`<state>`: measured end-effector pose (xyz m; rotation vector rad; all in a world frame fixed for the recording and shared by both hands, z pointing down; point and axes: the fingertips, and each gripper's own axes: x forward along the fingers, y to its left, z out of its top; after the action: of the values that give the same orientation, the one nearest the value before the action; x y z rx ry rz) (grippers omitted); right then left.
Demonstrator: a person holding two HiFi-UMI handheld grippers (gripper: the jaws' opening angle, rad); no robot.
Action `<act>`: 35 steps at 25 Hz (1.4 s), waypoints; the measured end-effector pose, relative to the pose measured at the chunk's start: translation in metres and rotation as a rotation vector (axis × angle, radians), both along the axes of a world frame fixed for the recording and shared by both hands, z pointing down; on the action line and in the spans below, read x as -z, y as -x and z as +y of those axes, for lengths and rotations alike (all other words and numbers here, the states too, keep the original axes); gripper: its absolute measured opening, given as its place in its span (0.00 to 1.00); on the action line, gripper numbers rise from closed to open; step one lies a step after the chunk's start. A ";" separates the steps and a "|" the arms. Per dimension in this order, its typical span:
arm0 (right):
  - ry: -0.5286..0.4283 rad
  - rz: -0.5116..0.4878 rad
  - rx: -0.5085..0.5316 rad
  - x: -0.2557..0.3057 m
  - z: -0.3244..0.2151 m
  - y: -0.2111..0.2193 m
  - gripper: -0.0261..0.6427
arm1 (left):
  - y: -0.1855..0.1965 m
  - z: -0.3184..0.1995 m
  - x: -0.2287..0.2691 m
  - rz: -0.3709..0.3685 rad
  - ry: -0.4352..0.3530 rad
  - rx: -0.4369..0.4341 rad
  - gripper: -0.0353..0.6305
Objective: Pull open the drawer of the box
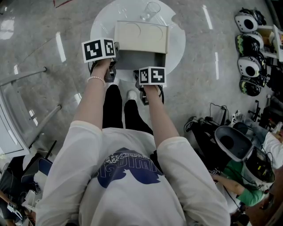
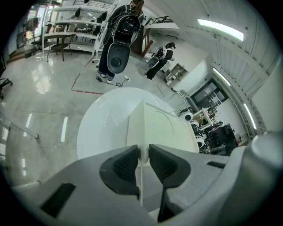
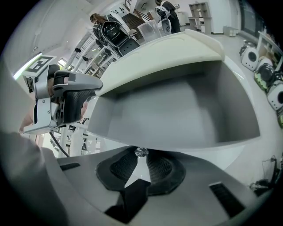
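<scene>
A cream box [image 1: 141, 35] stands on a round white table [image 1: 177, 44]. Its grey drawer [image 1: 141, 59] is pulled out toward me, and its bare inside [image 3: 177, 110] shows. My left gripper [image 2: 142, 161] is shut on the box's near left corner edge [image 2: 141, 132], which the dark pads [image 2: 121, 165] squeeze. In the head view it sits at the box's left [image 1: 112, 59]. My right gripper [image 3: 141, 155] is shut on the small metal knob [image 3: 141, 152] at the drawer's front. It is at the drawer's near edge [image 1: 142, 78] in the head view.
A clear glass [image 1: 151, 11] stands on the table behind the box. Helmets [image 1: 247, 44] fill shelves at the right. A person in green [image 1: 241, 185] sits at the lower right beside dark gear. Metal rails [image 1: 26, 75] run along the left.
</scene>
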<state>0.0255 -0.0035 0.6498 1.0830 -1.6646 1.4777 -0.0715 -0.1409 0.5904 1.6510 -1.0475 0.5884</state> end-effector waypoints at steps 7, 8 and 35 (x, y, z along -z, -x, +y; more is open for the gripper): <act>0.006 -0.004 0.001 0.000 0.003 0.000 0.13 | 0.000 -0.001 0.000 -0.003 0.001 0.003 0.19; 0.006 -0.005 0.002 0.000 0.004 0.000 0.13 | 0.000 -0.001 0.000 -0.003 0.000 0.003 0.19; 0.023 -0.020 0.020 0.000 0.024 0.004 0.12 | 0.002 -0.001 0.000 -0.003 0.004 0.016 0.19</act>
<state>0.0220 0.0207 0.6500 1.0397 -1.6634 1.4964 -0.0735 -0.1416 0.5909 1.6376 -1.0605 0.5826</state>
